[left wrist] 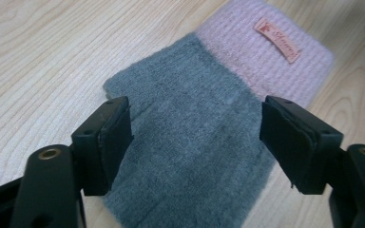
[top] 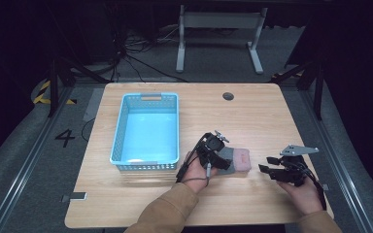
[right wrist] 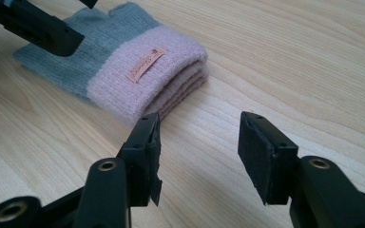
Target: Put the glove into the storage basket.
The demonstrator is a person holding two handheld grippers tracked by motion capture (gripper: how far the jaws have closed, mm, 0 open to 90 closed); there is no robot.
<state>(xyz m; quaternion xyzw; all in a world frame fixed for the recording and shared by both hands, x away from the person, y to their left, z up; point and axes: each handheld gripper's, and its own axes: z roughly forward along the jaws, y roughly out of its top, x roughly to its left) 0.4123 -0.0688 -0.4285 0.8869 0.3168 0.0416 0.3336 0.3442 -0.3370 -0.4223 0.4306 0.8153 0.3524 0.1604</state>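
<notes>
Near the middle of the table (top: 141,204), a little toward its front edge, lies a folded knit glove (top: 236,159) — grey over most of its length, pink at the cuff with a small sewn label. Taking the high view as our clock face, its long axis runs roughly from 9 to 3, grey end toward 9 and pink cuff toward 3. Our left gripper (top: 222,161) is right over the grey end; in the left gripper view its jaws stand apart on either side of the grey knit with the cloth between them, pads not pressing, so it is released and grasping nothing. Our right gripper (top: 268,164) waits at about 3 o'clock from the glove, near the pink cuff but clear of it; its jaws are also spread with only bare wood between them. So the left hand is plainly the nearer — it straddles the glove across its width, and we judge that closing there would take the grey end. A blue basket (top: 145,162) sits at about 9 o'clock from the glove, its near corner just beside the left hand.
</notes>
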